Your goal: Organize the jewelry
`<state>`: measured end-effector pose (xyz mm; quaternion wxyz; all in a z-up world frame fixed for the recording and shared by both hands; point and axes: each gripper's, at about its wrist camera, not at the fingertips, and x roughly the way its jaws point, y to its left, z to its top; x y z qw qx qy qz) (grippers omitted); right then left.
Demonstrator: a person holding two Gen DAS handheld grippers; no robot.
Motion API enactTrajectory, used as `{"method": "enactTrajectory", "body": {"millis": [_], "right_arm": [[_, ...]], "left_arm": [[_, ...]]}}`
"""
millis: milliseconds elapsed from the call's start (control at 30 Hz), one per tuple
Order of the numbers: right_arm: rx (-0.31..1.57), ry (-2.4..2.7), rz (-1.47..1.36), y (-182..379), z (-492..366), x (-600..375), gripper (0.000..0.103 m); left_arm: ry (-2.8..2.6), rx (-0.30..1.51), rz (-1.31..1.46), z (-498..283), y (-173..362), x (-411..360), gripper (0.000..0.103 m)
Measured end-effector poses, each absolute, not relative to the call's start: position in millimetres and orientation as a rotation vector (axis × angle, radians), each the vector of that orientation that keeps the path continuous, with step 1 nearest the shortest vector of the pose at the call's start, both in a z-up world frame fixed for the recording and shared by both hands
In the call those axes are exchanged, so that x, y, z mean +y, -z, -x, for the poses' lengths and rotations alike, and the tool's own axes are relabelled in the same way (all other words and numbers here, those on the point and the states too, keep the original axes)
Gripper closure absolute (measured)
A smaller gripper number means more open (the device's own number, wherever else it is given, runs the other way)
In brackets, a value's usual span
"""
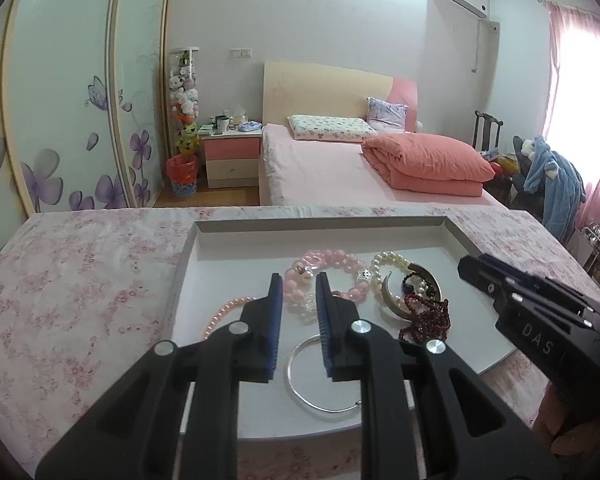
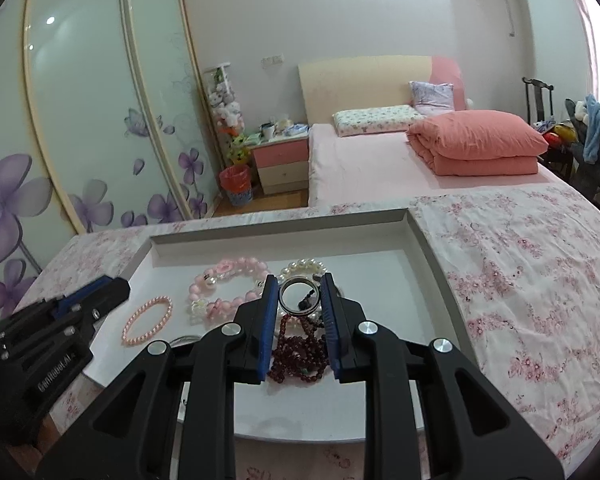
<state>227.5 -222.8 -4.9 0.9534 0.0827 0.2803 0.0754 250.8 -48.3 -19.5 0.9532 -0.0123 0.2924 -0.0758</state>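
A white tray (image 1: 320,226) lies on a flowered cloth and holds the jewelry. In it are a big pink bead bracelet (image 1: 332,262), a pearl bracelet (image 1: 388,259), a thin pink bead bracelet (image 1: 222,314), a plain silver bangle (image 1: 300,388), a wide metal ring (image 1: 394,306) and a heap of dark red beads (image 1: 428,320). My left gripper (image 1: 299,278) hovers open over the pink bracelet and the bangle, with nothing between its pads. My right gripper (image 2: 298,278) is open too, above the dark red beads (image 2: 296,356) and the metal ring (image 2: 296,296), gripping nothing. Each view shows the other gripper at its side: the right gripper (image 1: 474,266) and the left gripper (image 2: 114,286).
The tray (image 2: 280,220) sits near the front of a table covered in pink flowered cloth (image 2: 520,280). Bare cloth stretches left (image 1: 80,280) and right of the tray. Behind the table stand a bed (image 1: 340,168), a nightstand and sliding wardrobe doors.
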Motion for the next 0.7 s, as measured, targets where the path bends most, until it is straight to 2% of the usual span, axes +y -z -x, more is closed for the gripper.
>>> {"method": "enactTrajectory", "body": {"millis": [33, 67, 133, 200, 300, 533, 700], "right_arm": [[0.576, -0.161, -0.177, 3, -228, -224, 0.066], [0.575, -0.162, -0.192, 2, -226, -226, 0.061], [0.562, -0.163, -0.225, -3, -219, -234, 0.06], [0.549, -0.162, -0.253, -8, -208, -242, 0.06], [0.522, -0.157, -0.273, -16, -190, -253, 0.06], [0.451, -0.14, -0.238, -37, -131, -258, 0.042], [0.421, -0.14, -0.193, -42, -98, -251, 0.028]], "left_arm": [[0.153, 0.595, 0.035, -250, 18, -45, 0.074], [0.151, 0.594, 0.046, -249, 15, -42, 0.068], [0.149, 0.585, 0.067, -243, 9, -33, 0.066], [0.15, 0.576, 0.083, -236, 4, -26, 0.056], [0.147, 0.55, 0.115, -218, -7, -11, 0.049], [0.134, 0.462, 0.143, -153, -28, 16, 0.031], [0.12, 0.399, 0.12, -108, -34, 19, 0.012]]}}
